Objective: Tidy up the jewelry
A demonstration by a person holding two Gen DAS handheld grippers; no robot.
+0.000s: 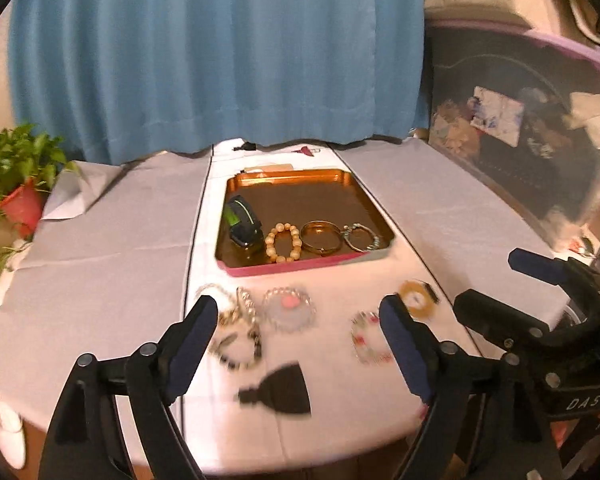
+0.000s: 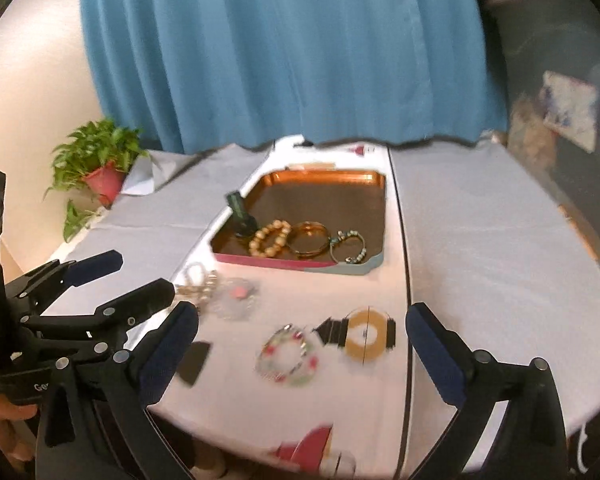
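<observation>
Both tools spread wide, empty: left tool (image 1: 300, 340), right tool (image 2: 300, 344), above the bench (image 1: 100, 260). Tray (image 1: 300, 268) holds watch (image 1: 242, 224), bead bracelet (image 1: 283, 242), gold bangle (image 1: 321, 237), silver bracelet (image 1: 360, 237) in a row. Other bracelets (image 2: 288, 354) lie loose on the bench, near the tray.

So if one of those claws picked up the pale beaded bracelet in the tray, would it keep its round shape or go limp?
Probably limp: the beaded bracelet looks like separate round beads strung in a loop, so it would likely sag from wherever it is pinched. The smooth beads may also slip or roll between the pads. The gold bangle beside it looks like one solid ring and should stay round.
</observation>
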